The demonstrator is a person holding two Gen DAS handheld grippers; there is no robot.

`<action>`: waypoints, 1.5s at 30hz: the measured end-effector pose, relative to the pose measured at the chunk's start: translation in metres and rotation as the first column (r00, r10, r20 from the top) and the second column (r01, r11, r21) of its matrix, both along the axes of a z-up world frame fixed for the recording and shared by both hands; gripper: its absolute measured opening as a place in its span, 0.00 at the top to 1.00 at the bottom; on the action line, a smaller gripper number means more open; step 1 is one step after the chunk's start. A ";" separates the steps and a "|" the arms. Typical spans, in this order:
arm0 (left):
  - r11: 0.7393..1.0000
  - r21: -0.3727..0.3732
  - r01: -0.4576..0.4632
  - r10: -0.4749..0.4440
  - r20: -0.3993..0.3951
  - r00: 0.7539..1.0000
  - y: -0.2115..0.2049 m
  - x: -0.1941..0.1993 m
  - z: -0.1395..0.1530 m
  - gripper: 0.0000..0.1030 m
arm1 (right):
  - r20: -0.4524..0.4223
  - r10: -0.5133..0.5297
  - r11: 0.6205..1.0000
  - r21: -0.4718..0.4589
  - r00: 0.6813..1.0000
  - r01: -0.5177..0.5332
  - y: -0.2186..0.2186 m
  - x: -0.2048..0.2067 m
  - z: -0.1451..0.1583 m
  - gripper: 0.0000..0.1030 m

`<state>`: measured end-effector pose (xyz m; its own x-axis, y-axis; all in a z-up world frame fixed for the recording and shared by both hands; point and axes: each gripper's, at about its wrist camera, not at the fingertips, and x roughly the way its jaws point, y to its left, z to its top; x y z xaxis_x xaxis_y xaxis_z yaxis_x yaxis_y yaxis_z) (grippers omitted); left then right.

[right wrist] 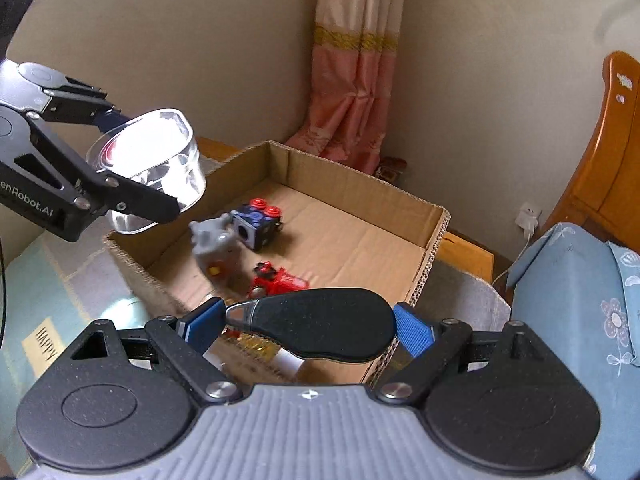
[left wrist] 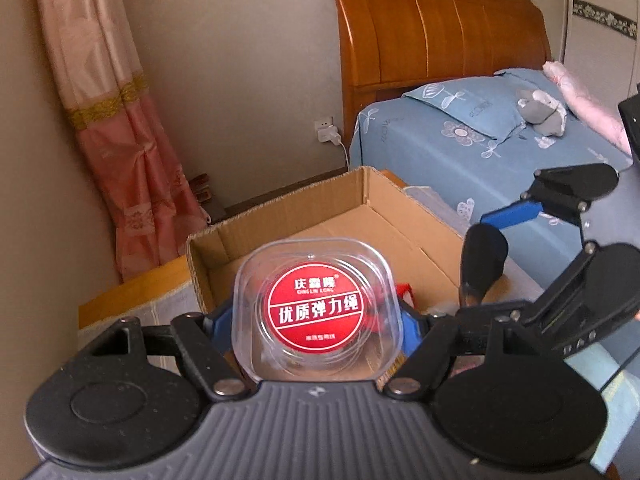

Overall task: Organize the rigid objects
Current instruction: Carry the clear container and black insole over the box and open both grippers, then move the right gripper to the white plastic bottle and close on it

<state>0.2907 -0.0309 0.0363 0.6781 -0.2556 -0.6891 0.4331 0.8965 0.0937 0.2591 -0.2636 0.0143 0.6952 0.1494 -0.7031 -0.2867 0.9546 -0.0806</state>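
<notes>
My left gripper [left wrist: 316, 320] is shut on a clear plastic box with a round red label [left wrist: 316, 312], held above the near rim of an open cardboard box [left wrist: 360, 196]. It also shows in the right wrist view [right wrist: 156, 160], left of the cardboard box [right wrist: 360, 196]. My right gripper [right wrist: 308, 326] is shut on a flat black oval tool with a metal tip [right wrist: 324, 326], held over the box's near edge; it shows in the left wrist view [left wrist: 480, 260]. Inside the box lie a grey toy [right wrist: 216, 246], a blue block toy [right wrist: 256, 226] and a red toy [right wrist: 280, 280].
The cardboard box sits on a cloth-covered surface [right wrist: 460, 296]. A bed with a blue sheet [left wrist: 500, 152] and wooden headboard [left wrist: 432, 36] stands to the right. A pink curtain [left wrist: 120, 128] hangs in the corner. A charger is plugged into the wall socket [left wrist: 328, 132].
</notes>
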 end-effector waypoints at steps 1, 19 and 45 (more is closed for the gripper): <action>1.000 0.006 0.000 0.000 0.001 1.000 -0.003 0.004 -0.001 0.27 | -0.002 -0.007 1.000 0.002 1.000 0.007 -0.001 0.004 -0.003 0.10; 0.999 0.034 0.005 -0.002 -0.079 0.997 -0.039 0.079 -0.014 0.27 | 0.018 -0.130 0.989 0.074 0.991 0.128 -0.015 -0.033 0.007 0.00; 0.997 0.034 -0.074 0.075 -0.028 0.997 -0.024 0.040 0.001 0.07 | 0.015 -0.194 0.974 0.124 0.981 0.191 -0.007 -0.095 0.018 0.00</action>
<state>0.3312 -0.0549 0.0369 0.6737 -0.1814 -0.7164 0.3679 0.9231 0.1122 0.1643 -0.2709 0.0323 0.7378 0.0938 -0.6684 -0.0959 0.9948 0.0337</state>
